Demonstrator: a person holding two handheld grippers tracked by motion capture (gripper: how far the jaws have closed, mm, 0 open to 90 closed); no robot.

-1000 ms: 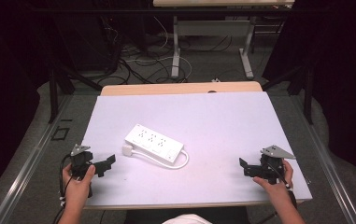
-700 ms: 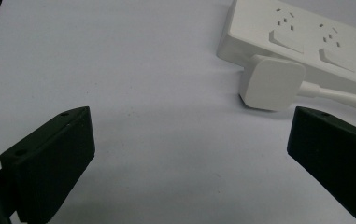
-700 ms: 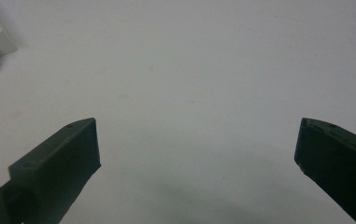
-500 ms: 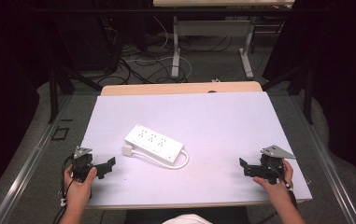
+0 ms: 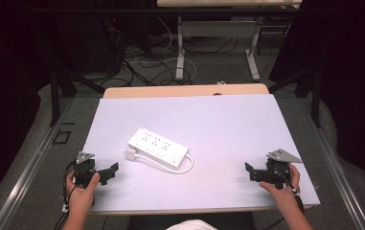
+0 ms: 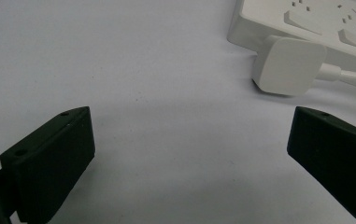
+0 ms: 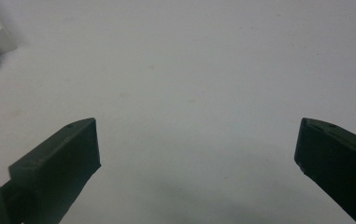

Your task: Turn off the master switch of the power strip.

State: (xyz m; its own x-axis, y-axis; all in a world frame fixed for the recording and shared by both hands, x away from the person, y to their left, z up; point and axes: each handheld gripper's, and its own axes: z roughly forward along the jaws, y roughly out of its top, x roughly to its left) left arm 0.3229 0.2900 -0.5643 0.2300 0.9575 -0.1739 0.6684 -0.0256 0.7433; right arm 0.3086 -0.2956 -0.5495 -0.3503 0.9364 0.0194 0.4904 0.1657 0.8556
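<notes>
White power strip (image 5: 158, 148) on the table (image 5: 228, 124), both grippers beside it.
Left gripper (image 6: 189, 154) and right gripper (image 7: 196, 154) spread, empty (the plug (image 6: 288, 65) lies loose): a grab could snag its cable.

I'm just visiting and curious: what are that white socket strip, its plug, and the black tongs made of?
The power strip and its plug look like moulded white plastic, smooth with a slight sheen and rounded edges. The left tongs look like matte black plastic, blocky with small holes; possibly printed, though that can't be told for sure.
</notes>
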